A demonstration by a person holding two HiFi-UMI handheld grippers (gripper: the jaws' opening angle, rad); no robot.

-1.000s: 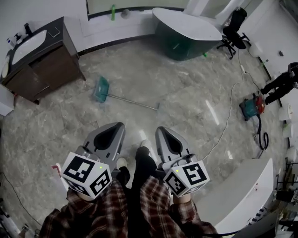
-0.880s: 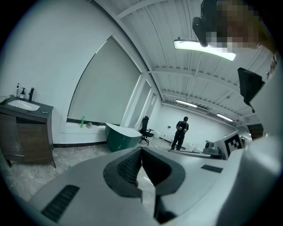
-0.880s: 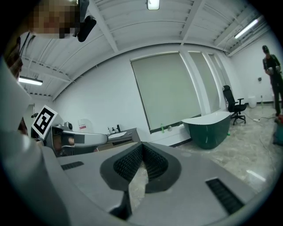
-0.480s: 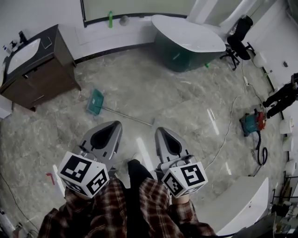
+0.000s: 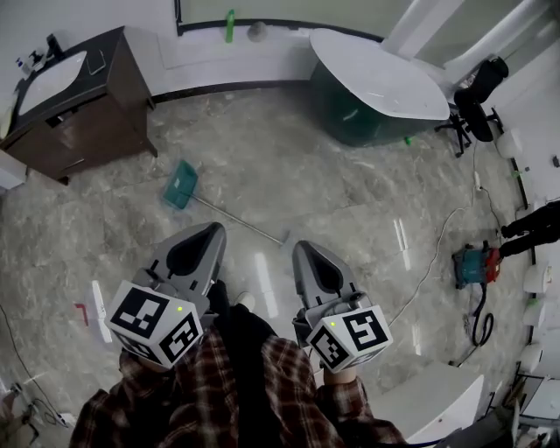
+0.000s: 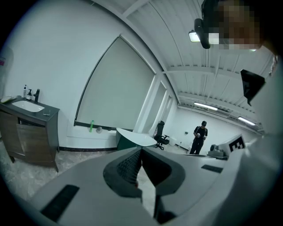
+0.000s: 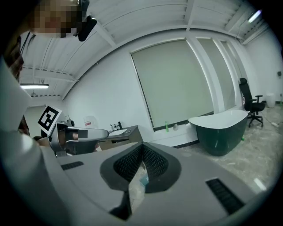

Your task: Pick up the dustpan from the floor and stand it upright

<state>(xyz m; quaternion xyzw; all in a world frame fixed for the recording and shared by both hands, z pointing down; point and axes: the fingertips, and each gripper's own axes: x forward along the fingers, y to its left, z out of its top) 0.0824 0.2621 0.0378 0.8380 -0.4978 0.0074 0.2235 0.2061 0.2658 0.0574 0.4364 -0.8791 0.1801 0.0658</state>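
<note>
Head view: L gripper (image 5: 213, 227) and R gripper (image 5: 301, 247) are held side by side low in frame, both pointing fwd over the marbled floor (image 5: 350, 201). Marker cubes face the cam, plaid sleeves (image 5: 289, 385) behind them.

L gripper view: jaws together, tips meeting, nothing btwn them. R gripper view: same, jaws closed tip to tip and empty. Neither touches anything.

Dustpan (image 5: 181, 185): teal pan lying flat on the floor, ahead and to the L of the L gripper, well apart from both. Its long thin metal handle (image 5: 241, 220) runs diagonally from the pan toward lower R; the free end lies on the floor near the R gripper's tip as seen from above. No contact that I can see. Not upright.

Surroundings:
- Dark wood vanity w/ white sink (image 5: 74, 105), upper L, just beyond the pan.
- Green tub w/ white rim (image 5: 376, 87), upper R against the wall.
- Green bottle (image 5: 229, 24) on the ledge by the wall.
- Black office chair (image 5: 477, 87), far R of the tub.
- Teal machine (image 5: 468, 267) on the floor at R, cable trailing across the floor.
- L gripper view: a person in dark clothes (image 6: 200, 137) stands far off, beyond the chair.
</note>
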